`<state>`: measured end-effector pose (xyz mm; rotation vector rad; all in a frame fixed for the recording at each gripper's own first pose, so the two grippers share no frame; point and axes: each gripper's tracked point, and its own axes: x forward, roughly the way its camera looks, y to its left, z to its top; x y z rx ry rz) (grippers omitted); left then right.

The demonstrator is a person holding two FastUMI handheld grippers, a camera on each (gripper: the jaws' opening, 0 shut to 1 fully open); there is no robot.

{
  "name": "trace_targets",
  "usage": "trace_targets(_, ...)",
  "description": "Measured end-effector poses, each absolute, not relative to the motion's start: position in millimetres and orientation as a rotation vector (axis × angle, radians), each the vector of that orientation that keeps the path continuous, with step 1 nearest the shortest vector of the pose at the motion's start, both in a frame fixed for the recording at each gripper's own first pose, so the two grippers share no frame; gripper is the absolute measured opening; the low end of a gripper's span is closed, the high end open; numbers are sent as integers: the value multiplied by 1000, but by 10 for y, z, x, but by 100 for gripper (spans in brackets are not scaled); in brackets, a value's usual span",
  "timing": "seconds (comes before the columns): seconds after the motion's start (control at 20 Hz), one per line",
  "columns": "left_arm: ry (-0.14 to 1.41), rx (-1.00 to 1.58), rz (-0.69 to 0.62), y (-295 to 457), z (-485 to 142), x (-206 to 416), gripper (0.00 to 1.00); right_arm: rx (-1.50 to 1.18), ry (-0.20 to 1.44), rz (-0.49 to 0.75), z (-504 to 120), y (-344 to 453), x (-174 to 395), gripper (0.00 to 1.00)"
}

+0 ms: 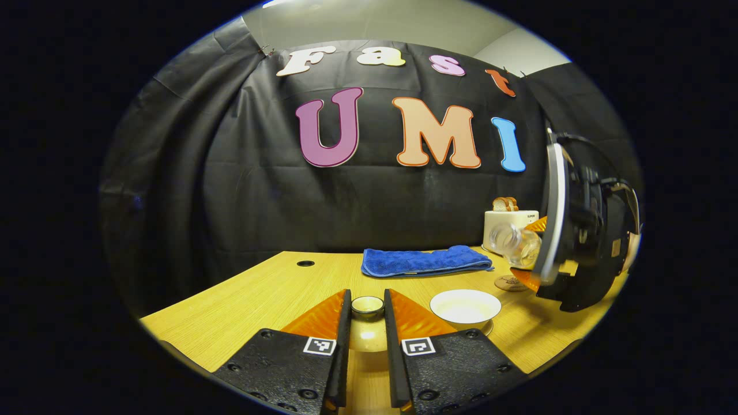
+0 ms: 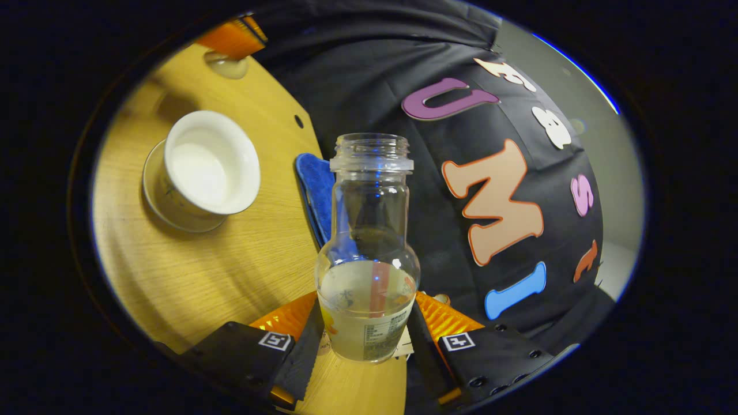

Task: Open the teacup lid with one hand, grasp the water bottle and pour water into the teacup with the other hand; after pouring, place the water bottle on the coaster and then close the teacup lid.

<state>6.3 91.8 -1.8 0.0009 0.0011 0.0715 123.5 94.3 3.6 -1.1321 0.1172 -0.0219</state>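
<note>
My left gripper (image 1: pixel 367 301) is shut on the knob of the cream teacup lid (image 1: pixel 367 337), held just above the table. To its right the white teacup (image 1: pixel 465 306) stands uncovered on its saucer. The right gripper (image 1: pixel 527 252) is shut on a clear glass water bottle (image 1: pixel 515 245), uncapped and tilted with its mouth toward the cup, above the table. In the right gripper view the bottle (image 2: pixel 369 259) sits between my fingers (image 2: pixel 444 320), water in its lower part, none leaving the mouth. The teacup (image 2: pixel 210 164) lies to the left. A round brown coaster (image 1: pixel 510 283) lies under the bottle.
A folded blue towel (image 1: pixel 424 260) lies at the back of the wooden table (image 1: pixel 259 294). A white toaster (image 1: pixel 510 222) with bread slices stands at the back right. The other gripper's orange finger (image 2: pixel 230 37) with the lid (image 2: pixel 228 66) shows at the top of the right gripper view.
</note>
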Motion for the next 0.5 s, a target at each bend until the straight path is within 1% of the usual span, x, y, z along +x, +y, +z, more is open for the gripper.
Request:
trace_targets(0.15,1,1,71,919,-14,60,27,-933,128,-40,159,818,1308,76)
trace_targets(0.45,0,1,72,915,-23,58,27,-514,192,-50,170,486,1405,76)
trace_targets(0.5,1,1,72,916,-22,63,27,-459,190,-42,173,460,1419,79)
